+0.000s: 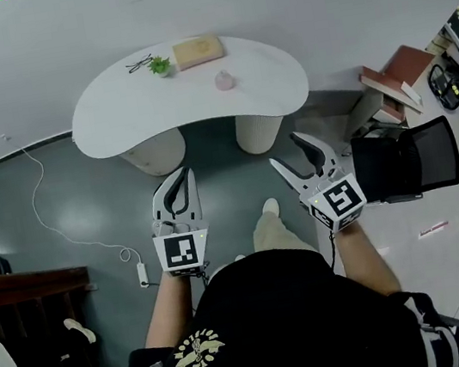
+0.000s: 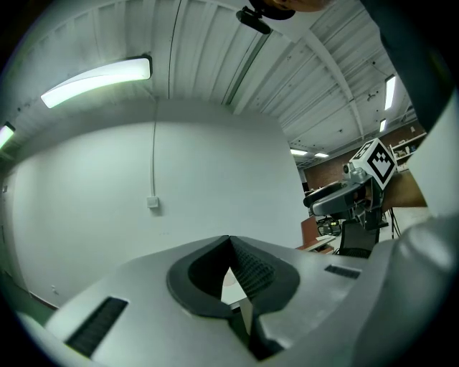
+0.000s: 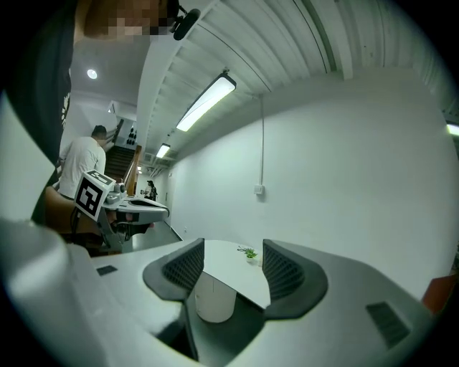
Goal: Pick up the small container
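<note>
The small pink container (image 1: 224,81) stands on a white kidney-shaped table (image 1: 121,109), right of its middle. Both grippers hang over the floor on the near side of the table, well short of it. My left gripper (image 1: 184,173) is shut, its tips meeting with nothing between them (image 2: 230,244). My right gripper (image 1: 292,152) is open and empty; between its pads (image 3: 188,267) I see the table (image 3: 229,272) and a small green plant (image 3: 249,253). The container does not show in either gripper view.
On the table also lie a tan box (image 1: 198,50), a green plant (image 1: 160,64) and a pair of glasses (image 1: 139,63). A black chair (image 1: 409,161) and stacked brown books (image 1: 395,76) are at the right. A white cable (image 1: 49,221) crosses the floor at the left.
</note>
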`<state>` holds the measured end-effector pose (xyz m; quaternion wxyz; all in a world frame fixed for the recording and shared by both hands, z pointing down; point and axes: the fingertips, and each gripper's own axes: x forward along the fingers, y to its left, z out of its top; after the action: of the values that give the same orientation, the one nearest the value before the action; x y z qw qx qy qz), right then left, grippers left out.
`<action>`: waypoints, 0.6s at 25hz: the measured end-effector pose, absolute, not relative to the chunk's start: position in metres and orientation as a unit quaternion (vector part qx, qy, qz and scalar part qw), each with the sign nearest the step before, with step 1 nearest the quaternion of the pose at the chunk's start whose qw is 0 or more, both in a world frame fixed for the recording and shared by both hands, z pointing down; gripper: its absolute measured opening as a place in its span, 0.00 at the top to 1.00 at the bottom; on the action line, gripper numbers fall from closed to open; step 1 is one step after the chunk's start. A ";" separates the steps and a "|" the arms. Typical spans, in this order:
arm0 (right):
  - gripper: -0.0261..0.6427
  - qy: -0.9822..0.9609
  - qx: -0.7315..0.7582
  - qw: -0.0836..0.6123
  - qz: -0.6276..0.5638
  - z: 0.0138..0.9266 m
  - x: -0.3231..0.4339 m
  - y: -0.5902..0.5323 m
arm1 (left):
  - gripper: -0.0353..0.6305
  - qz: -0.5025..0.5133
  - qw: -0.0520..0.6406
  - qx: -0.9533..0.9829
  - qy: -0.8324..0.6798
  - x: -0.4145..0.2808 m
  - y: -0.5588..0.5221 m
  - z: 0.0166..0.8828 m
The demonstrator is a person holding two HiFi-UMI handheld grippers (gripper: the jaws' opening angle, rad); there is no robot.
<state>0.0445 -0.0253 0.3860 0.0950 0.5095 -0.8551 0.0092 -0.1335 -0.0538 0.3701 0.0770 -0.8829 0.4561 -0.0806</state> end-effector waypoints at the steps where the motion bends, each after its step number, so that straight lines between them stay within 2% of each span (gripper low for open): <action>1: 0.58 -0.856 0.508 0.094 0.011 0.387 0.048 -0.033 | 0.92 -0.083 0.076 -0.882 0.458 -0.131 -0.061 0.372; 15: 0.58 -0.870 0.483 0.097 0.027 0.402 0.102 -0.140 | 0.92 -0.077 0.077 -0.873 0.475 -0.065 -0.174 0.377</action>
<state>0.1025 -0.1403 0.4016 0.0969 0.4826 -0.8700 0.0274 -0.0650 -0.1745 0.3771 0.0766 -0.8731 0.4752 -0.0773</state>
